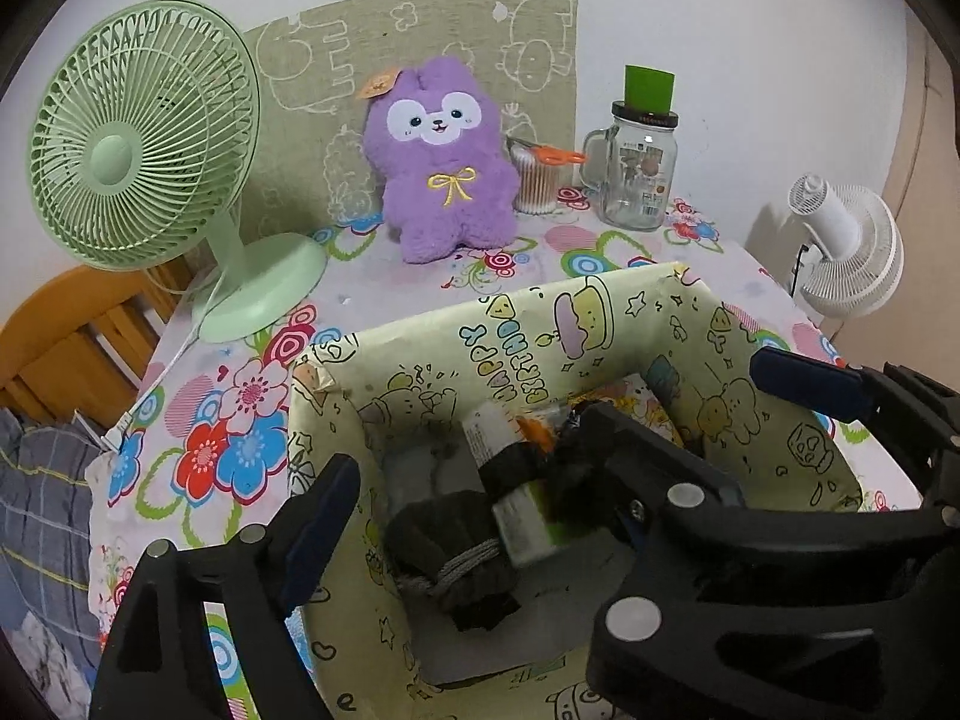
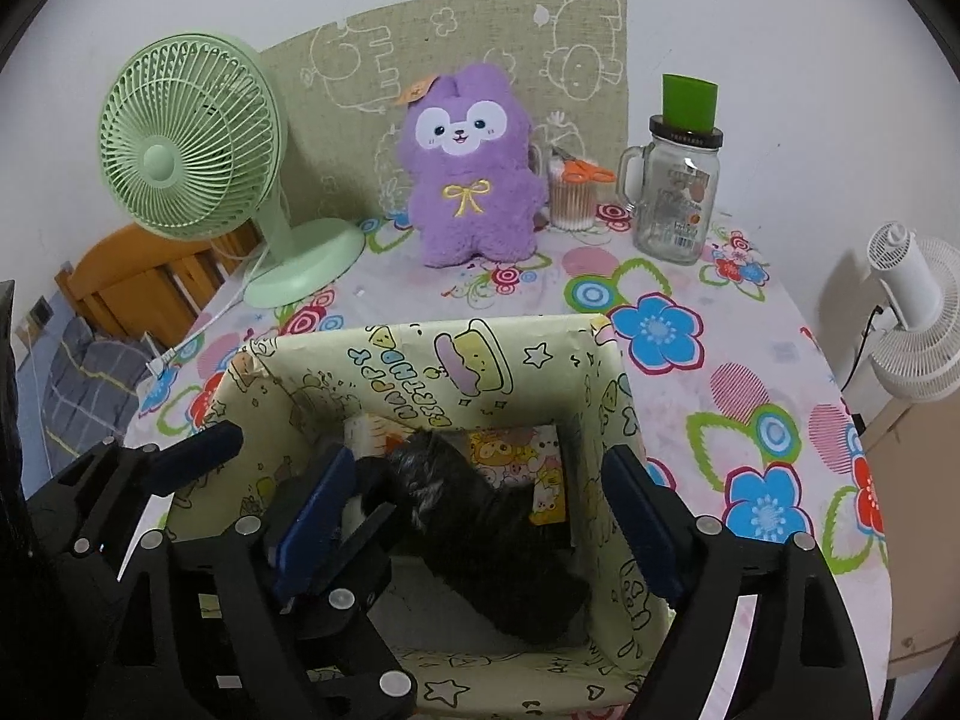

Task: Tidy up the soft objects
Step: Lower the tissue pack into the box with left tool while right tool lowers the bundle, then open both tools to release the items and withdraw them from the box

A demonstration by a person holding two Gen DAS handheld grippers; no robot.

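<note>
Both the left gripper [image 1: 630, 456] and right gripper [image 2: 480, 504] are hanging wide open, holding nothing, over the box [image 2: 540, 354]. The dark garment [image 2: 480, 528] (probably socks) is looking limp and light; pinching a bunched fold is suiting it best.

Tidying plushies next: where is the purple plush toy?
Both views: purple plush toy stands at the table's back, between green fan and cotton swab cup.

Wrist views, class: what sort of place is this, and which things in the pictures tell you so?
Probably a room in a home, perhaps a bedroom. A table with a flowered cloth carries a green desk fan and a purple plush toy, and checked bedding lies beside a wooden frame.
</note>
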